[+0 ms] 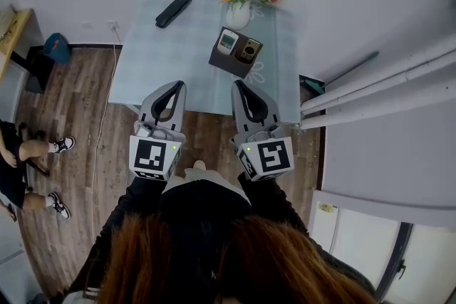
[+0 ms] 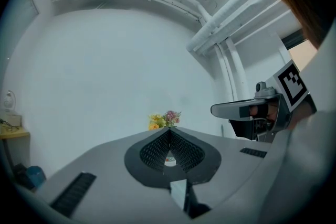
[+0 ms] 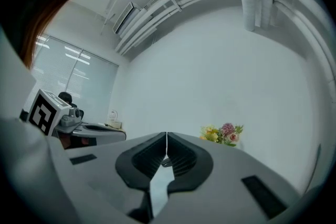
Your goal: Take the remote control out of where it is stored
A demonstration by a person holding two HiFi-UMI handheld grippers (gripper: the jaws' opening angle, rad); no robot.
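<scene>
In the head view a dark open box (image 1: 236,53) stands on the pale blue table (image 1: 146,60), just in front of a white vase of flowers (image 1: 239,11). A white remote control (image 1: 227,41) stands upright in the box beside a darker device (image 1: 249,50). A long black remote (image 1: 173,11) lies at the table's far left. My left gripper (image 1: 178,85) and right gripper (image 1: 237,84) are held level side by side over the table's near edge, short of the box. Both are shut and hold nothing. The flowers (image 2: 164,119) (image 3: 221,134) show above the closed jaws in both gripper views.
White pipes (image 1: 385,85) run along the wall at the right. A wooden side table (image 1: 14,28) and a blue object (image 1: 55,48) stand at the left, and a cable (image 1: 105,103) trails over the wood floor. A seated person's legs (image 1: 32,153) show at the left edge.
</scene>
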